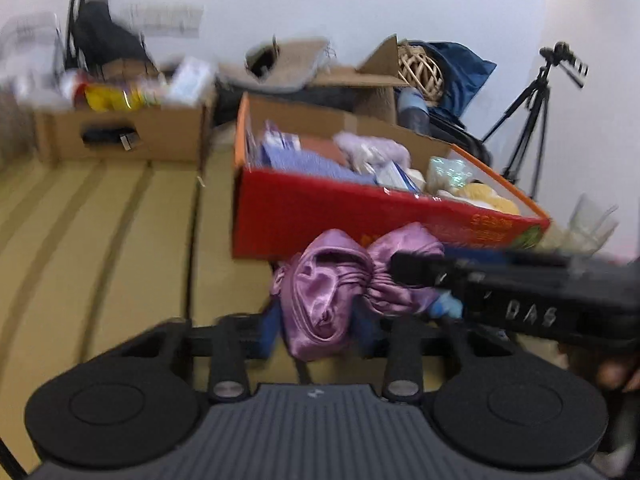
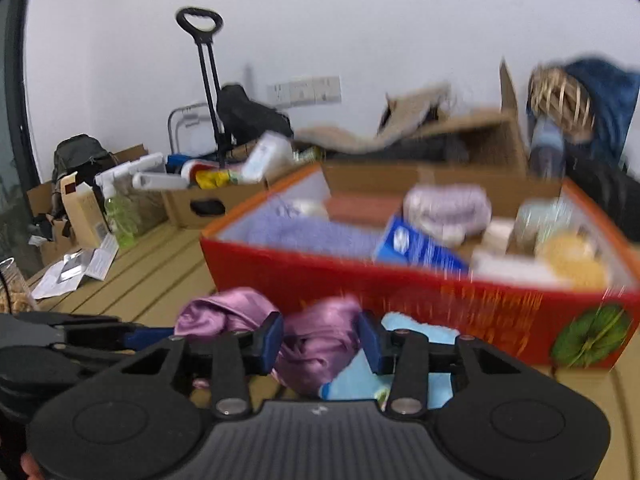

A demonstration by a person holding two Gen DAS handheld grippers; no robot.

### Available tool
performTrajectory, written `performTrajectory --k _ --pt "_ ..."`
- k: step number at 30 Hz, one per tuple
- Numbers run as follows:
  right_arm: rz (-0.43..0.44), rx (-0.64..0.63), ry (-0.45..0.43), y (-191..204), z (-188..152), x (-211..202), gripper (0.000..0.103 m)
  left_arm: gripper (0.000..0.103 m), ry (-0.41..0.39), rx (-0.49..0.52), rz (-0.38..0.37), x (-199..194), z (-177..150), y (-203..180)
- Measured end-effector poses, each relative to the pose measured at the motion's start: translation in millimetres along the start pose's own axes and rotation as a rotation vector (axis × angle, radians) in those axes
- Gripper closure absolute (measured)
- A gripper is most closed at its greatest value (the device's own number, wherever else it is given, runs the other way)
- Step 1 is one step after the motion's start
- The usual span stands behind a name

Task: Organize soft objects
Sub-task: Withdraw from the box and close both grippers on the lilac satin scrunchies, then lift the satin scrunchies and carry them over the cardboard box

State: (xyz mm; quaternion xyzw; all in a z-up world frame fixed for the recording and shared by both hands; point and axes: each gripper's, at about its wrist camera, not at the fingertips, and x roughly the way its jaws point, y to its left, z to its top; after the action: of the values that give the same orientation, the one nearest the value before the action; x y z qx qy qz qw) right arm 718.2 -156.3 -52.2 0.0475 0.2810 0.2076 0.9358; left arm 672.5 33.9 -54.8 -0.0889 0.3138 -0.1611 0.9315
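Purple satin cloth (image 1: 328,292) gripped by both hand-held grippers in front of the red box (image 1: 360,216).

The purple satin cloth is held bunched just before the red box's front wall, above the tan slatted floor (image 1: 120,240). The left hand-held gripper (image 1: 320,332) is seen clamped on the cloth's lower fold, between its blue pads. The right hand-held gripper (image 2: 322,340) is closed on another bunch of the same cloth, with a light blue item (image 2: 400,376) lying beneath it. The red box is filled with soft things: a lilac towel (image 2: 312,236), a pale purple bundle (image 2: 448,208), a yellow item (image 2: 572,260). Brown cardboard boxes (image 1: 120,136) are seen behind, though blurred.
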Motion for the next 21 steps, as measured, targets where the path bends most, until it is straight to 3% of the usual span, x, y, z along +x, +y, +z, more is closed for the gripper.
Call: performTrajectory --k 3,5,8,11,16,21 --pt "0.077 0.081 0.007 -14.5 -5.1 4.1 0.068 0.086 -0.019 -0.048 -0.037 -2.3 -1.3 9.2" --pt "0.091 0.085 0.014 -14.3 -4.7 4.5 0.083 0.088 -0.032 -0.051 -0.044 -4.0 -1.1 9.9" --pt "0.099 0.071 -0.018 -9.6 -6.0 1.9 0.084 0.09 -0.067 -0.042 -0.034 -12.3 0.0 8.7" --pt "0.146 0.037 -0.113 -1.2 -2.9 -11.6 0.084 0.09 -0.134 -0.005 -0.004 -36.0 6.2 1.1" --pt "0.191 0.015 -0.194 20.8 5.5 -66.6 0.084 0.09 -0.219 0.022 0.004 -104.7 5.4 -25.4" --pt "0.214 0.064 -0.229 38.4 -13.6 -144.4 0.084 0.09 -0.255 0.019 -0.051 -171.1 -21.8 -60.9"
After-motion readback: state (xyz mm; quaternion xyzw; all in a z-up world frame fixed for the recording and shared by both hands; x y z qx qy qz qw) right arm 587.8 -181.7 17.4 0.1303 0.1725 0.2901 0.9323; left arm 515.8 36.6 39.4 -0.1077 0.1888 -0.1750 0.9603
